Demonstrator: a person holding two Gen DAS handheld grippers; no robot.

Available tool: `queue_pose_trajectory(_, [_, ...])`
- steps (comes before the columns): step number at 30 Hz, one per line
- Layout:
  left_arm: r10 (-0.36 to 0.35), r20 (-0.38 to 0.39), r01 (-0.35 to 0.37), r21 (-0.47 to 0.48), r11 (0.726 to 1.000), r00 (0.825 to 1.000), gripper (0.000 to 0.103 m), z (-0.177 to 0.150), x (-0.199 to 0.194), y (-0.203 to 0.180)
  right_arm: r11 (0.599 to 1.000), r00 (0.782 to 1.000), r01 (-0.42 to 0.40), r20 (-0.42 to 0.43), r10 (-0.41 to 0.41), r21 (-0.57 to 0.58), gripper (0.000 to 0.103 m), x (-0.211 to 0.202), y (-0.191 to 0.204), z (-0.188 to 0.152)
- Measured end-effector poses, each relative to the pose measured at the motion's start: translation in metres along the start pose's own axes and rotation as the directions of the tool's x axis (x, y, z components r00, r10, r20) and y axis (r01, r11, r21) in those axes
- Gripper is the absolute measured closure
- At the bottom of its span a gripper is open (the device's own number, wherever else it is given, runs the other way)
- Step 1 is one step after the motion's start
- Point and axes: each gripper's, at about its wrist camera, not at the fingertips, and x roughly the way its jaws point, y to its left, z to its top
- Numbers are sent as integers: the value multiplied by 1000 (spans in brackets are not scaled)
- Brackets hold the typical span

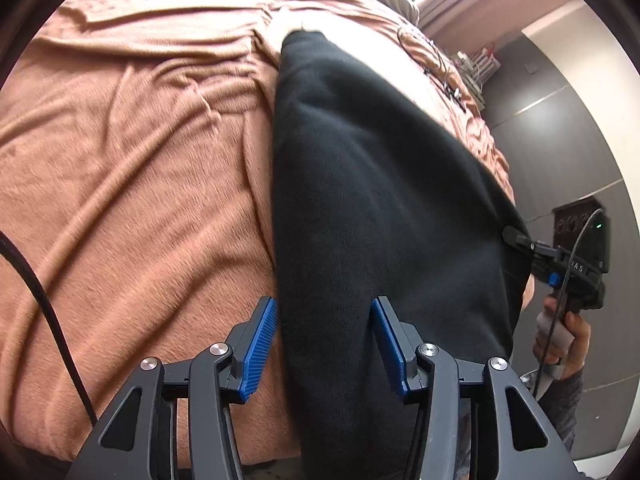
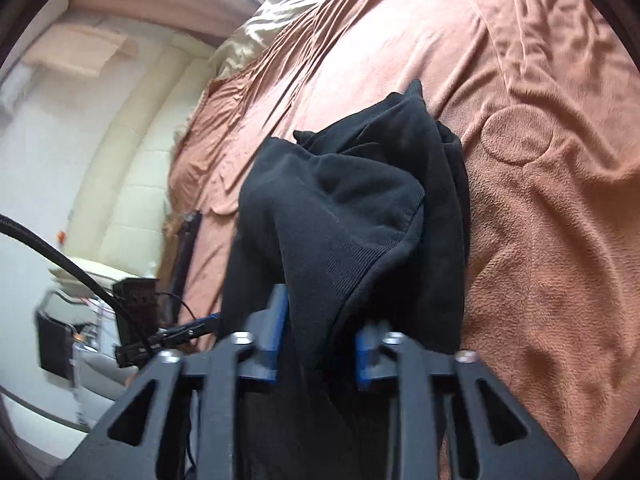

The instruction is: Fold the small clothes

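Bedspread [image 1: 140, 168], rust-brown and wrinkled, fills most of both views. A black garment [image 1: 380, 200] lies on it as a long strip from the upper middle of the left wrist frame down past the lower edge, where its end is cut off. The left tongs [image 1: 324, 344] stand apart at the bottom of that frame, blue pads on either side of the cloth without pressing it. At the right edge, the right tongs [image 1: 516, 240] reach the garment's rim, held by a hand [image 1: 560, 336]; their tips are too dark to read there. In the right wrist view the bunched garment [image 2: 360, 208] hangs between the right tongs [image 2: 320, 344], which are blurred and apart; whether the pads touch the cloth is unclear.
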Motion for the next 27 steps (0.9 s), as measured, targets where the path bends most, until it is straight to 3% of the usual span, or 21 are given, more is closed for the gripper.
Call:
queue_pose_trajectory(1, [-5,9,5,-5,1000,1000,52,3,-3,2,999,1000,-22,9,21,23,35,-1,-7,4])
queue_pose_trajectory(2, [-7,16,7,-7,1000,1000,52,4,-5,2,999,999,-31,17,30,40,31,-1,-12,6])
queue_pose_trajectory(6, [-17,41,18,-22,1000,999,52,12,-12,7,986,996,-93,13,92,136,31,9,-42,23])
queue_pose_trajectory(12, [-33,47,35,-45,998,998,52,26,-9,17,970,992,-112,-31,122,215,31,41,-60,46])
queue_pose_trajectory(14, [-34,43,36,-54,998,999,52,28,-5,19,972,994,-85,-55,100,218,38,53,-59,54])
queue_pose_trajectory(16, [-37,33,39,-63,997,999,52,30,-1,22,978,998,-21,-60,35,207,70,55,-56,60])
queue_pose_trajectory(18, [-36,26,38,-67,997,999,52,33,1,25,982,998,32,-54,-22,184,86,54,-47,66])
queue_pose_trajectory(24, [-31,23,32,-60,998,999,52,36,1,27,996,995,85,55,-87,27,93,22,-3,72])
queue_pose_trajectory(27, [-37,31,38,-63,997,999,52,36,-2,28,988,982,148,123,-141,-49,93,2,24,75])
